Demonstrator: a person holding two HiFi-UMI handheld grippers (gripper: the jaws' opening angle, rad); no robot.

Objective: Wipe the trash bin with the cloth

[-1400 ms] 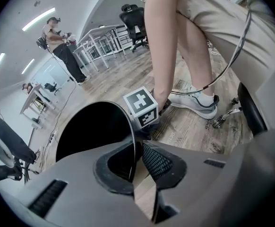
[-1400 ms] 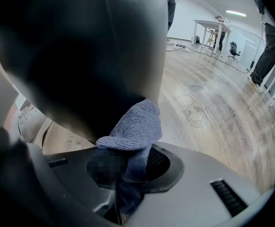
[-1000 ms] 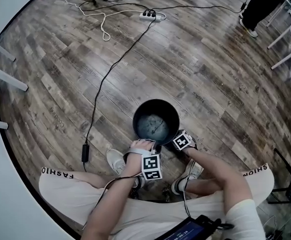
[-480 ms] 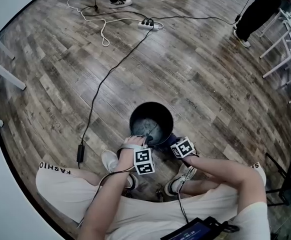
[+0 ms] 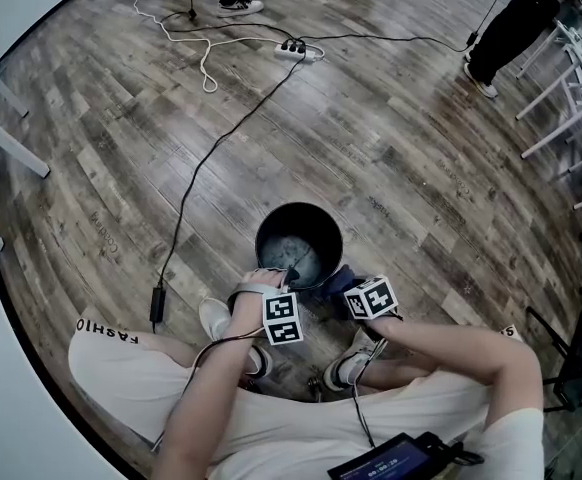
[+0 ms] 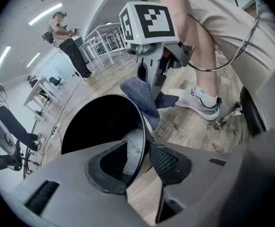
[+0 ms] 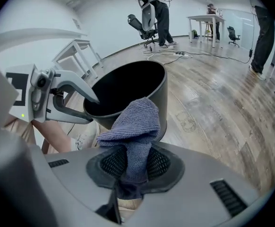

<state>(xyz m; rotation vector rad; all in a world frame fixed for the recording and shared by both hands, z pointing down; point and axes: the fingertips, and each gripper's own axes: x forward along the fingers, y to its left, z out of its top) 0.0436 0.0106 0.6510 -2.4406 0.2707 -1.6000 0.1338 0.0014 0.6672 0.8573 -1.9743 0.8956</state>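
Right now the person is sitting over the trash bin (image 5: 271, 226), which is standing upright on the wooden floor (image 5: 421, 168) just in front of their sneakers (image 5: 216, 318). The left gripper (image 6: 144, 157) is straddling the bin's near rim, one finger reaching inside and the other hanging outside. Its fingers (image 6: 168, 162) are spreading apart, leaving the wall loose between them. The right gripper (image 7: 130, 162) is clenching the blue-grey cloth (image 7: 135, 122) tight between its fingers. The bunched end of the cloth is sticking out forward and leaning against the outside of the bin at the rim, just beside the left gripper. A black cable (image 5: 204, 163) is trailing across the floor to a power strip (image 5: 296, 50), and another person (image 5: 511, 18) is standing well off near the room's far edge.
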